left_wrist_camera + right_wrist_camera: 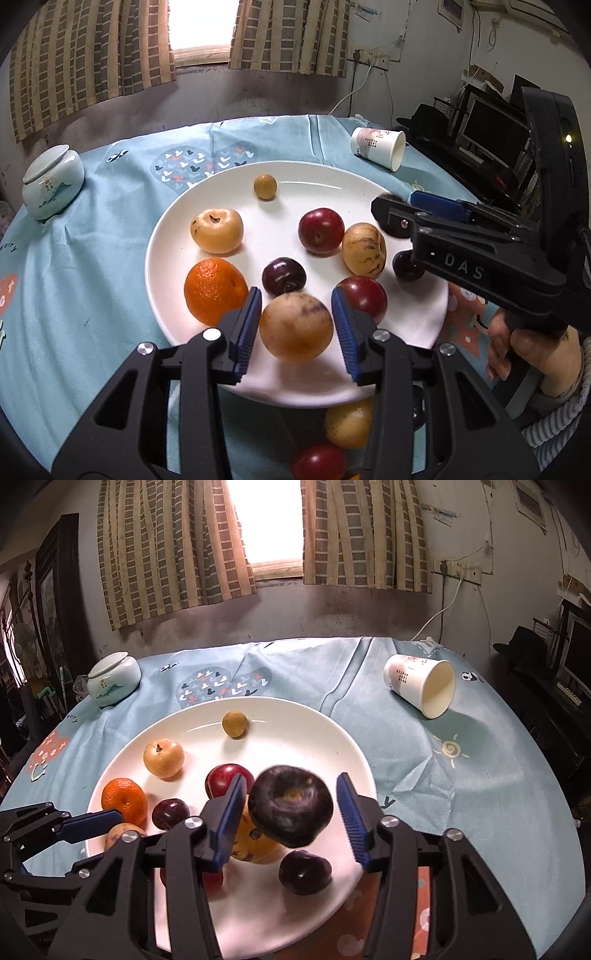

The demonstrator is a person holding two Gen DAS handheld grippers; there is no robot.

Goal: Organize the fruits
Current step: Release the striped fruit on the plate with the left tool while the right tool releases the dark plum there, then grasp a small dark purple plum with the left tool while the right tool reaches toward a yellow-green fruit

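A white plate holds several fruits: an orange, a yellow pear, red plums, a dark plum and a small yellow fruit. My left gripper is over the plate's near side, its blue pads either side of a tan speckled fruit with small gaps. My right gripper is open over the plate's right part; a blurred dark plum sits between its fingers, untouched by either pad.
A tipped paper cup lies at the back right on the blue tablecloth. A lidded ceramic jar stands at the back left. A yellow fruit and a red plum lie off the plate, near the front.
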